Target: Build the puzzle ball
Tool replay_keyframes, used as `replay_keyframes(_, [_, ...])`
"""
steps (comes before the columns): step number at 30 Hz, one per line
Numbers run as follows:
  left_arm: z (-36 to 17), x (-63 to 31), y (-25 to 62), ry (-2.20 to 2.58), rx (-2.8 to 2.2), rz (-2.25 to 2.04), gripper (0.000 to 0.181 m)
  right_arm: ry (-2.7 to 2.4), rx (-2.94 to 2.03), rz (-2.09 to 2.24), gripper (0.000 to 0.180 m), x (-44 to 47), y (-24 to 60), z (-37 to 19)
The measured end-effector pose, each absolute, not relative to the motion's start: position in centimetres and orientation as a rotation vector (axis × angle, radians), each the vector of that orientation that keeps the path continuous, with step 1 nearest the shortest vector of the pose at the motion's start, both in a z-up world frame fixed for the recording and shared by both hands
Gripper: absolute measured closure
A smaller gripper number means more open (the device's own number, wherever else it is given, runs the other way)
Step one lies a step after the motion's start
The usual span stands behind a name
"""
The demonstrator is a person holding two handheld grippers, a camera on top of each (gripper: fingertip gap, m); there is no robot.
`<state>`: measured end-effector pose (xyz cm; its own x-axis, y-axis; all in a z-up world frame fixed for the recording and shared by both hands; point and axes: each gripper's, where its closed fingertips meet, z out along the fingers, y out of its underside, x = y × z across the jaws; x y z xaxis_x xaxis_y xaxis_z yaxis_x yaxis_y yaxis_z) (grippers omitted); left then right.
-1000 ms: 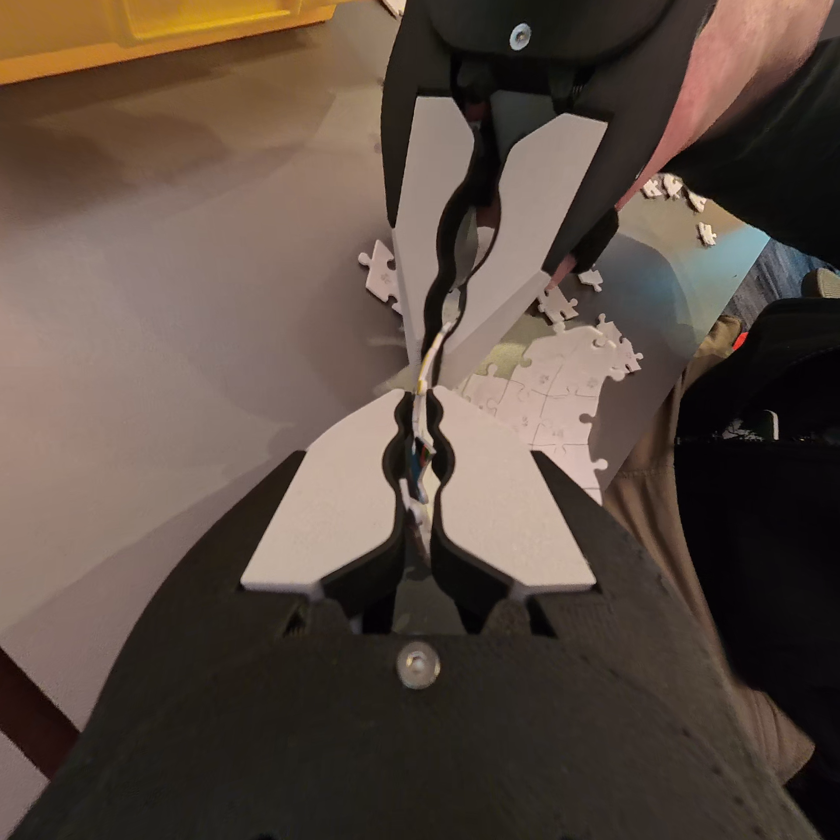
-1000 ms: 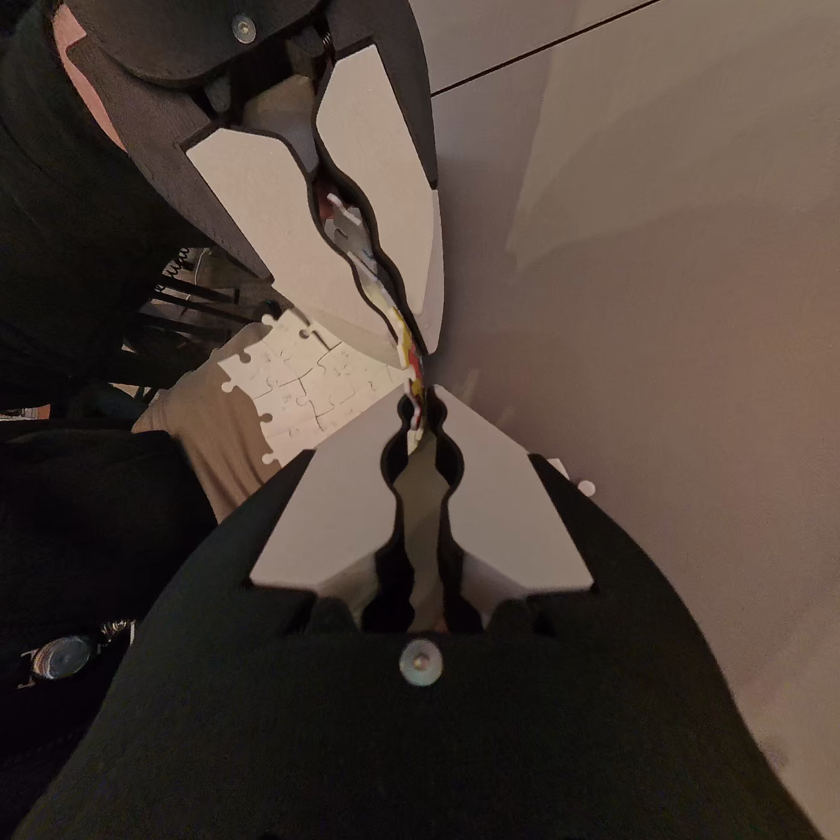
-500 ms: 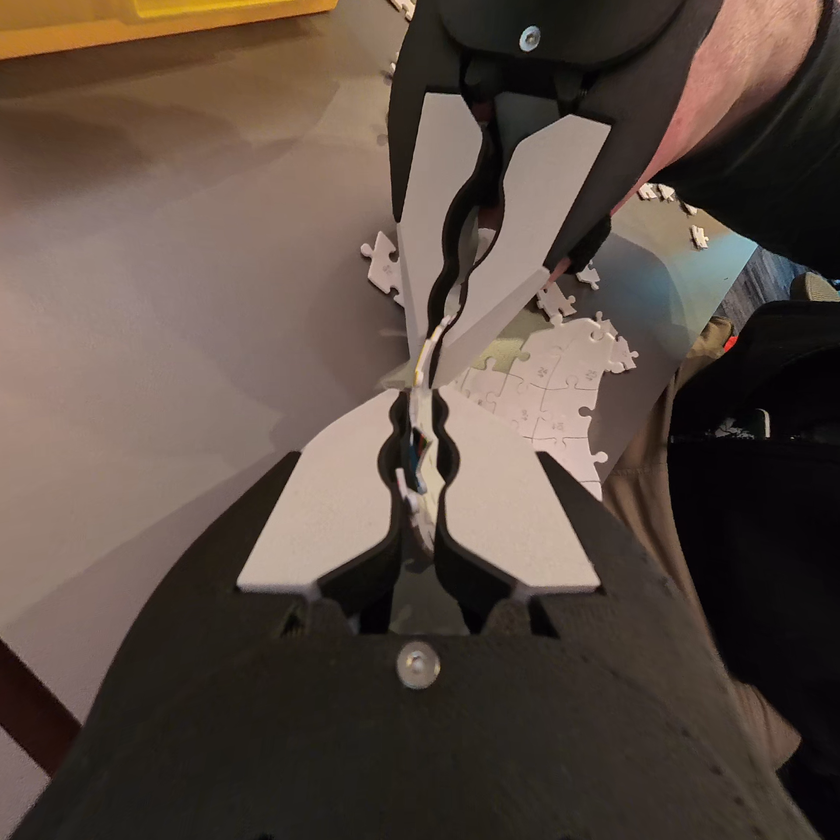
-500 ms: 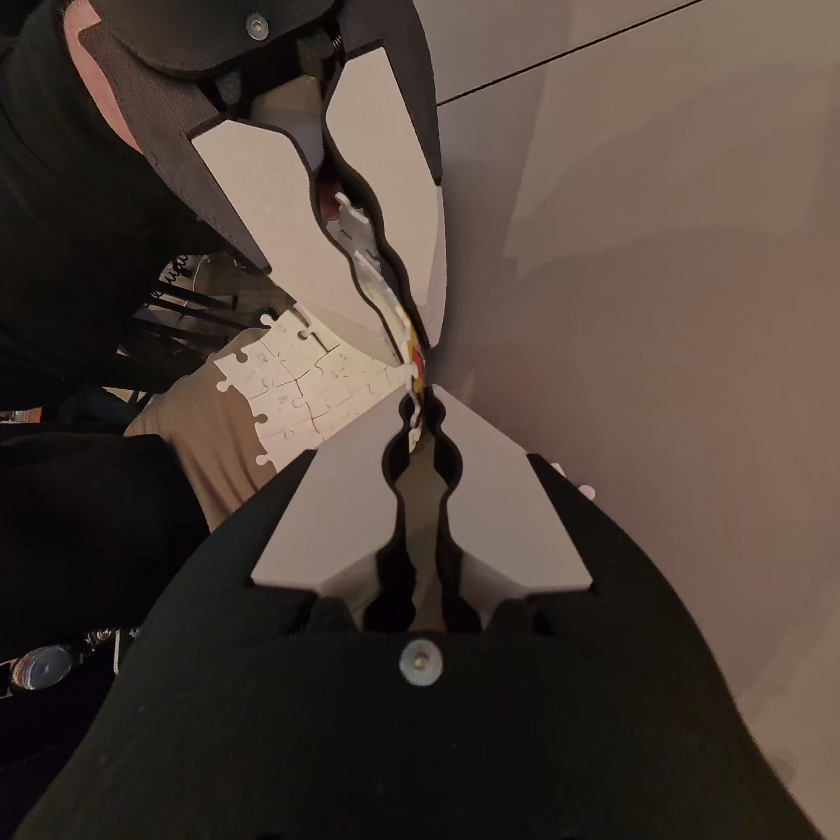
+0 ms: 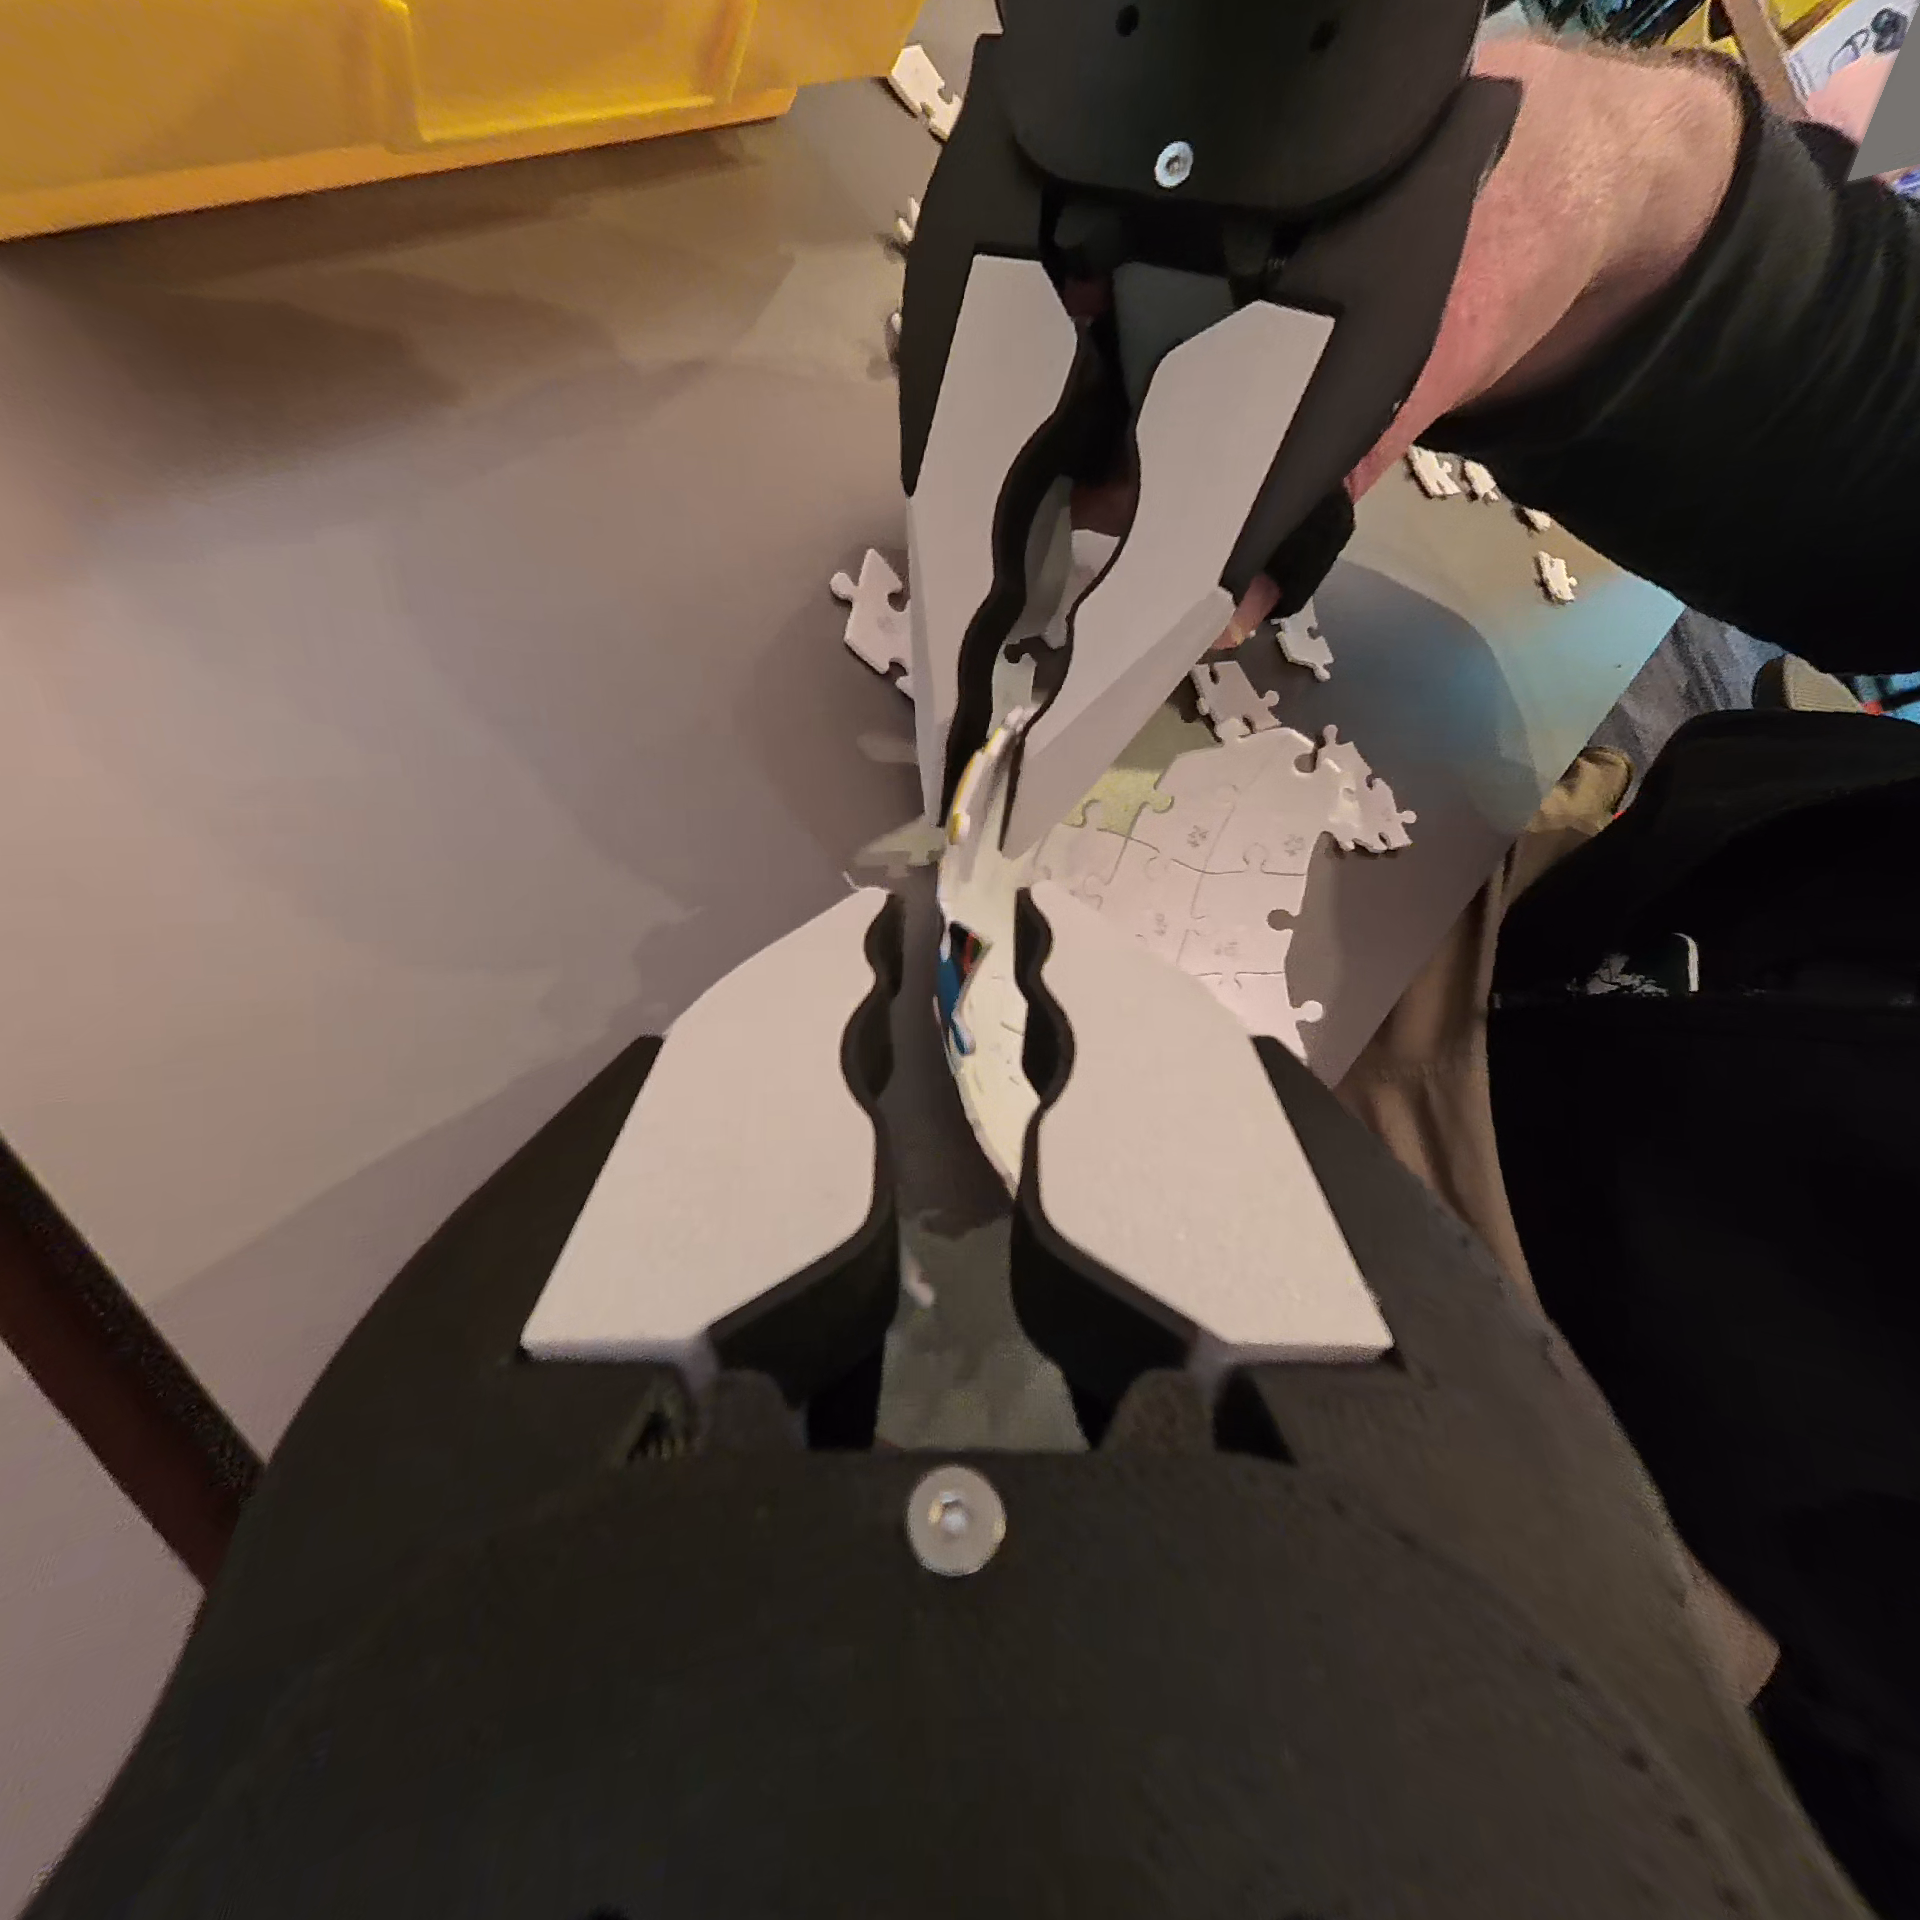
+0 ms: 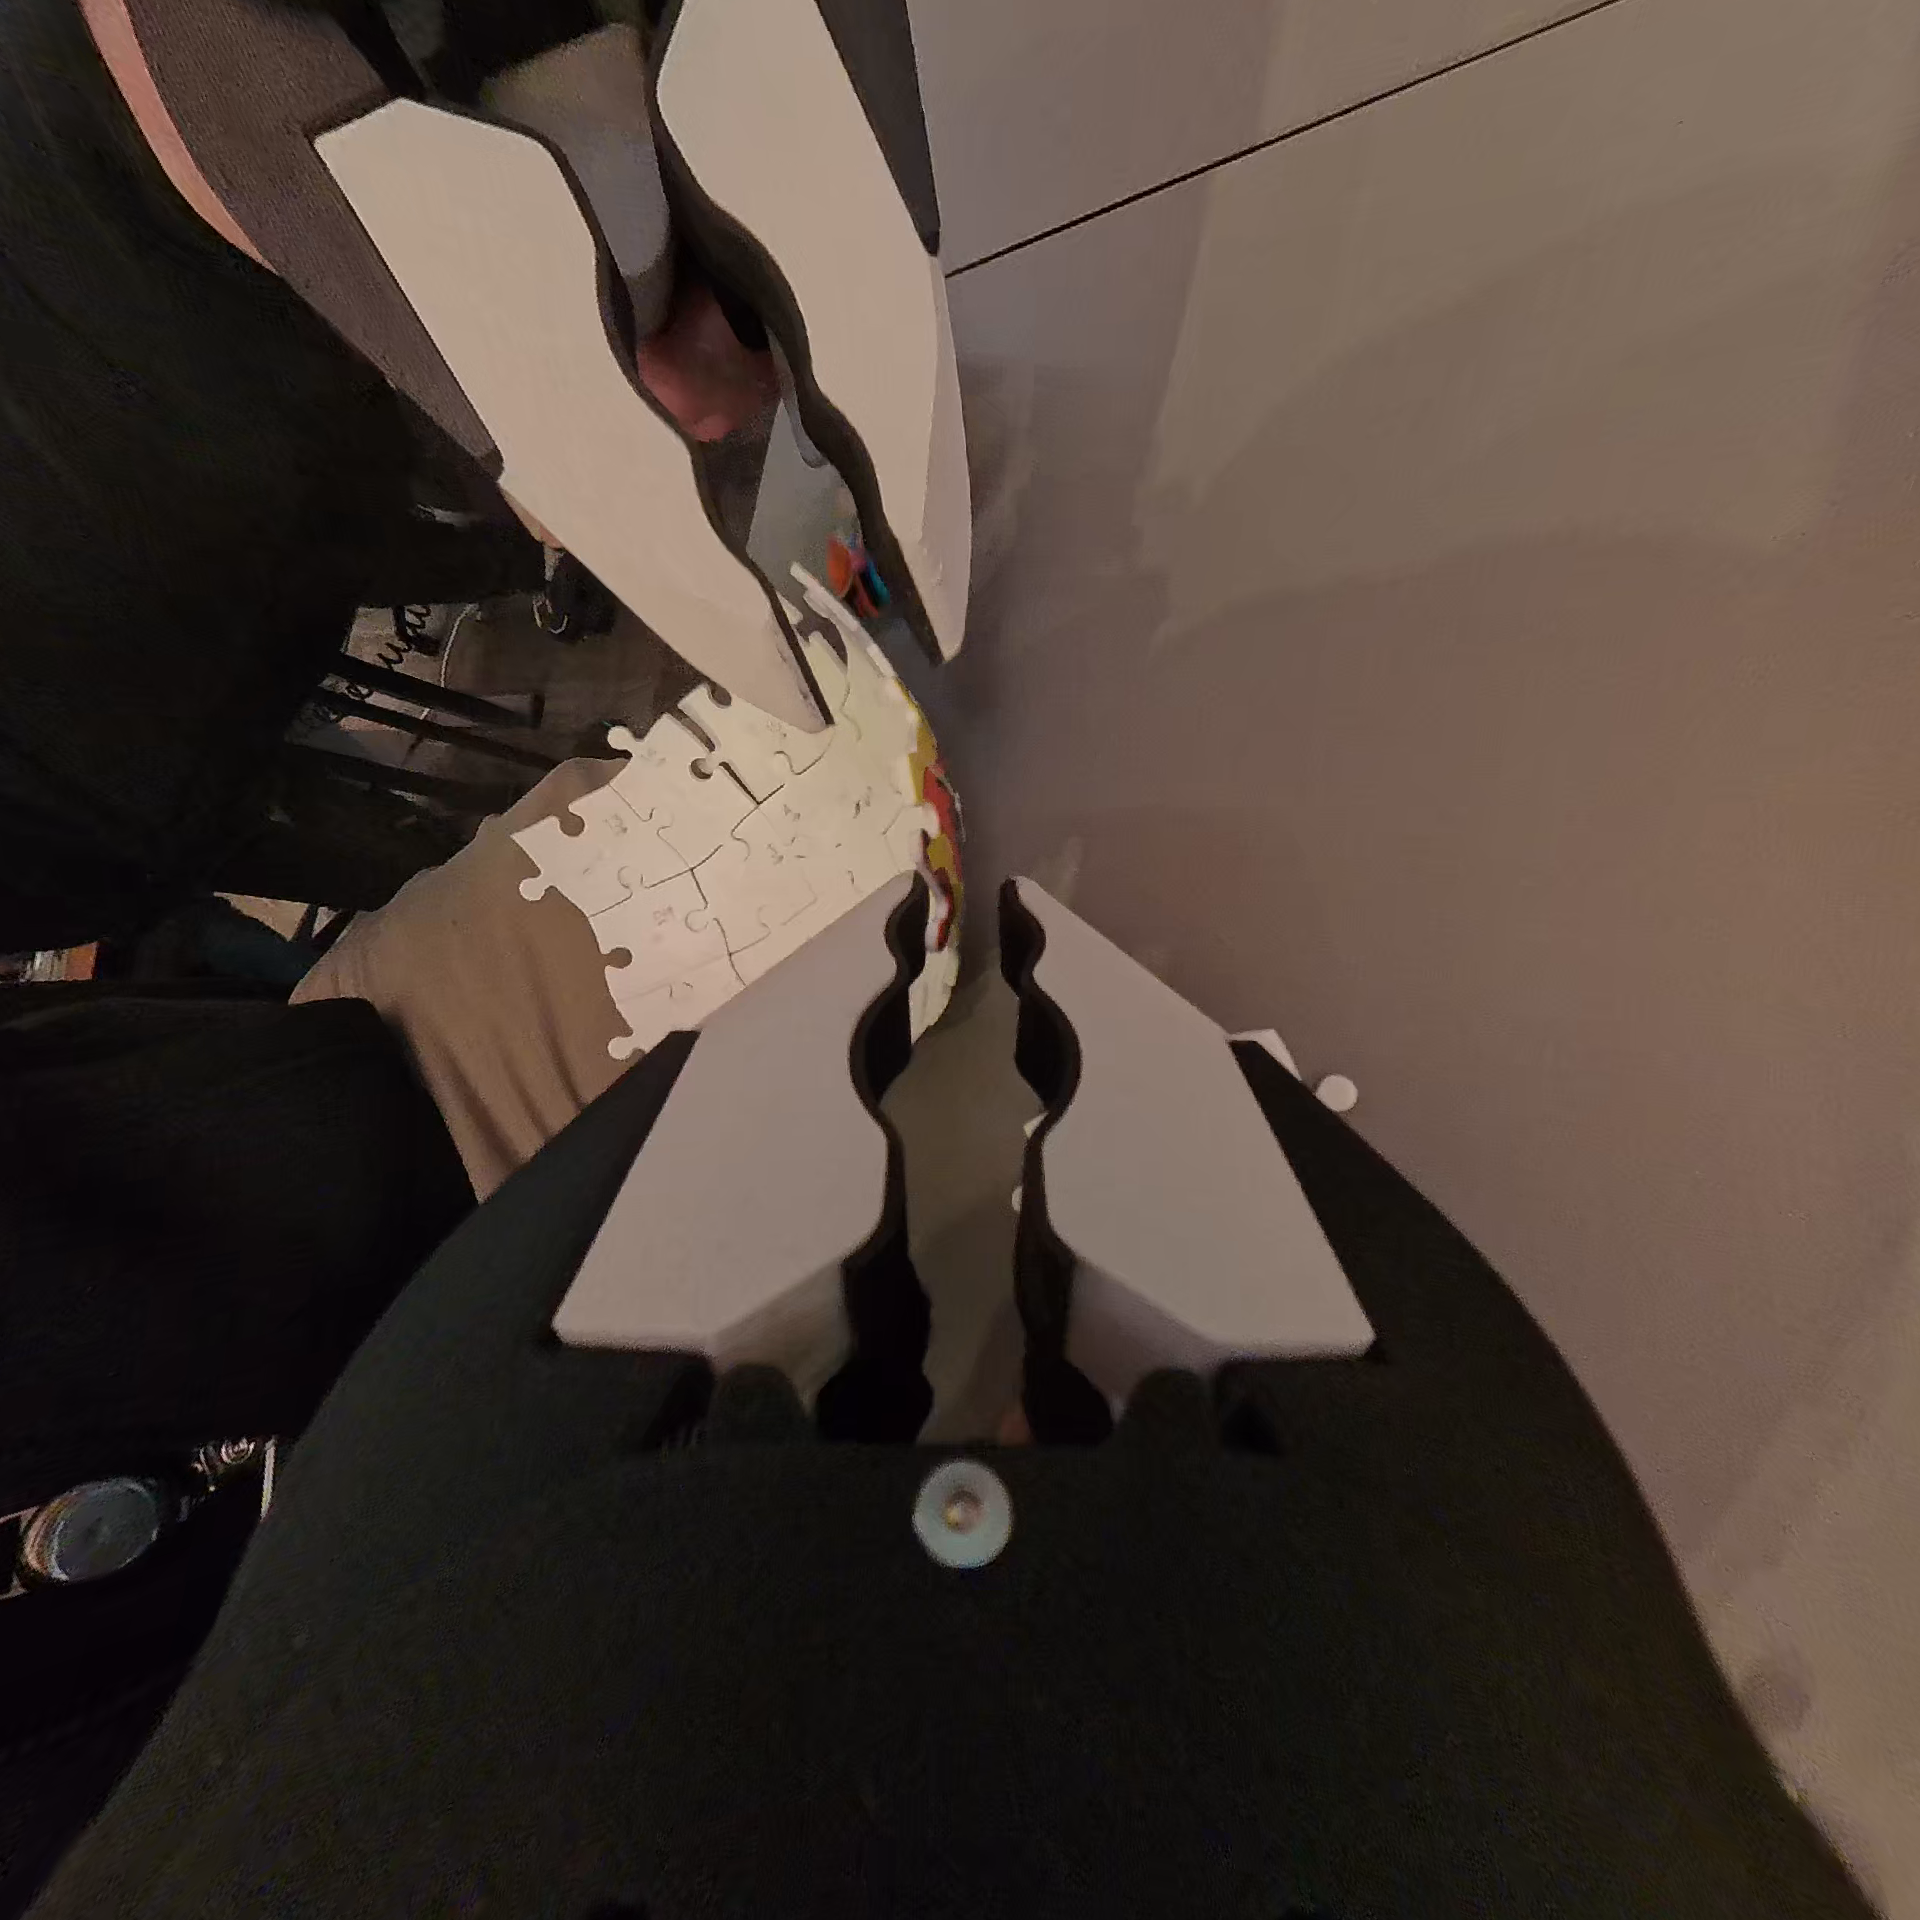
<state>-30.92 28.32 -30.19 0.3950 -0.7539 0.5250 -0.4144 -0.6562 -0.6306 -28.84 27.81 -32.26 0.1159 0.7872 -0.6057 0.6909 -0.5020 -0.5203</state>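
Two claws, jaws parted: left gripper (image 5: 954, 899) and right gripper (image 6: 963, 885), puzzle shell (image 6: 727, 862) rim between their tips. Likely light, thin, weak at seams; pinch interlocked rim pieces.

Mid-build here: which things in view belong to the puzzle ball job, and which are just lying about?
Part of the job:
- joined curved puzzle section, between both grippers' fingers
- loose puzzle pieces on the table
- left gripper
- right gripper

Lying about:
- yellow bin at the far edge
- grey table, only the work surface
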Motion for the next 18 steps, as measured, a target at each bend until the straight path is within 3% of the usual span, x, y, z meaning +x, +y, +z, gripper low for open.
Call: replay_keyframes(18, [-30.3,-39.7,27.8,0.851,-2.397,-0.822,0.154,-1.395,-2.216,1.313,0.164,-26.6,28.5,-30.6])
